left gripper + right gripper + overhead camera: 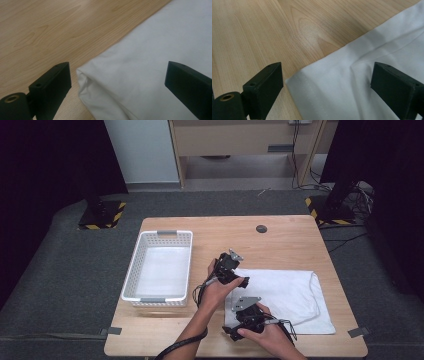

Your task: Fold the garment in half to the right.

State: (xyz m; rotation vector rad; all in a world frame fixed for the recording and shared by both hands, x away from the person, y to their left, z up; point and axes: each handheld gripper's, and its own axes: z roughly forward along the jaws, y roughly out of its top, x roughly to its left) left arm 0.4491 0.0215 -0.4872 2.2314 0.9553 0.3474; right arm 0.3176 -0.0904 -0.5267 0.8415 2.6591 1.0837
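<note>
The folded white cloth point(285, 300) is lying on the table point(280, 237), at about 4 o'clock from the white basket point(161, 266). The risk: each gripper may be pinching only the top layer at its corner, so the fold is opening. The left gripper point(117, 80) and the right gripper point(325, 80) are standing wide open around the corners, holding nothing
</note>
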